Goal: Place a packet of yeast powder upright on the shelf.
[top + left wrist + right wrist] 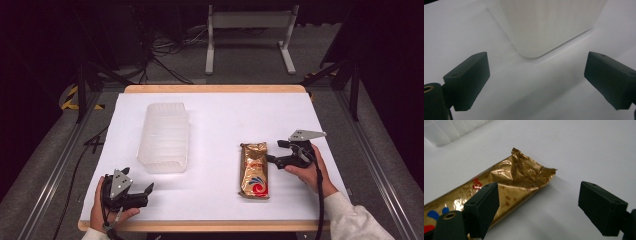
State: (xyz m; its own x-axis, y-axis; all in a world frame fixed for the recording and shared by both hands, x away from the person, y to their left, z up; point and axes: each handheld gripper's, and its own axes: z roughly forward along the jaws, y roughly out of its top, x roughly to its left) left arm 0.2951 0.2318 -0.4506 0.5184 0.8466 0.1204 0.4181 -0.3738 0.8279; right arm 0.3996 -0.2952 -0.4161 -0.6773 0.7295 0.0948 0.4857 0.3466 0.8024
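Open right claw (537,210), gold packet (506,187), red lettering unreadable

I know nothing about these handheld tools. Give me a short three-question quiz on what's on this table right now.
1. True or false: the right tool is clamped on the gold snack packet.
2. Which tool is nearer the translucent plastic container: A) left tool B) right tool?
3. Fill in: both tools' jaws stand ____.

Key: 1. False: it sits beside the packet, jaws apart. 2. A. 3. open.
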